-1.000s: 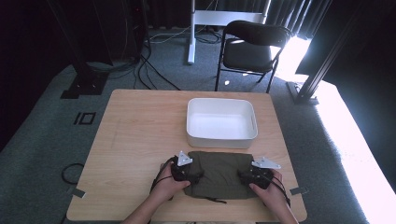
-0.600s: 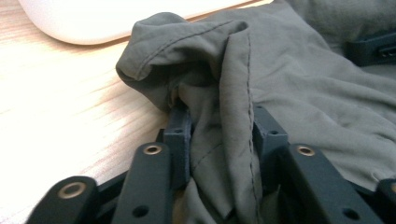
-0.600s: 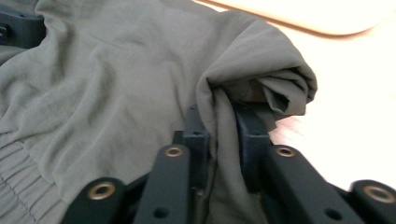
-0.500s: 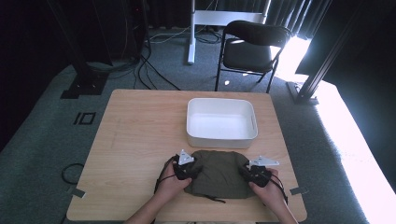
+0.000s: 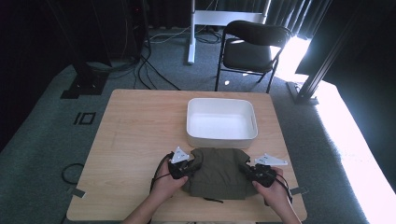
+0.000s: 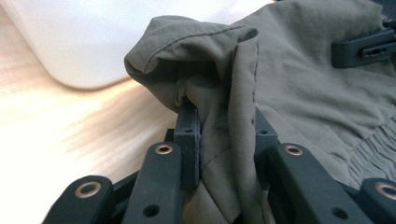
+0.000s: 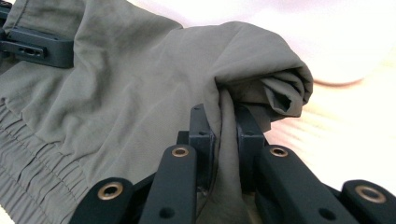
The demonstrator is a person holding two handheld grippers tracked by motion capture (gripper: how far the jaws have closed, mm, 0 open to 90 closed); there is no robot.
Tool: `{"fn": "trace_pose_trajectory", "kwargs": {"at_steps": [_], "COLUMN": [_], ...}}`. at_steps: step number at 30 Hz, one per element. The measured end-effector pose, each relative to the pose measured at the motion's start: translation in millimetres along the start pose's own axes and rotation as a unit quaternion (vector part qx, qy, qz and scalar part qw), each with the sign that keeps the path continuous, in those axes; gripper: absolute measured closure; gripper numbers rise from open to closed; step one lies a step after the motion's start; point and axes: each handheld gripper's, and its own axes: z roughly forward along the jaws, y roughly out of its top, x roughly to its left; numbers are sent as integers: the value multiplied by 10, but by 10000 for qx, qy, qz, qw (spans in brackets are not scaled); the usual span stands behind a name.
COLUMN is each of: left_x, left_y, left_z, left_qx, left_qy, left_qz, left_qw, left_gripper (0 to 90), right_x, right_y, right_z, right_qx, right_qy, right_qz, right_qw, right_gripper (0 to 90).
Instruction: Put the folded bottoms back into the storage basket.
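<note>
Olive cloth (image 5: 218, 171) is being pinched at both side edges by the left tool (image 5: 190, 168) and right tool (image 5: 246, 171), both clamped on it; lifting towards the white bin (image 5: 221, 138) at twelve o'clock is likely being called for next.

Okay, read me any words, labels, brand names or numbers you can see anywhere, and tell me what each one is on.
None: no readable text on the olive-green garment, the white bin or the wooden table.
Black square markings on the carpet left of the table: shapes, not letters.
</note>
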Motion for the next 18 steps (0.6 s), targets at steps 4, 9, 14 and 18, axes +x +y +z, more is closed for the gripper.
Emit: {"fn": "trace_pose_trajectory", "kwargs": {"at_steps": [4,9,14,18], "left_x": [-30,-35,-43,-55], "left_y": [78,203,325,448], "left_z": [-119,-235,-294,-326], "left_qx": [-149,-320,-506,-632], "left_qy": [-30,-132,-160,-144], "left_qz": [51,14,67,170], "left_qw": [9999,9994,9986,9978], "left_gripper": [740,741,741,742], "right_x": [39,51,64,45], "right_y": [60,162,290,413], "right_z": [-90,-223,-350,-436], "right_qx": [-152,-393,-650,-792], "right_qy": [106,224,276,298], "right_qz": [1,54,63,54], "right_qw": [9998,9990,9975,9964], "right_gripper": [814,814,814,814]}}
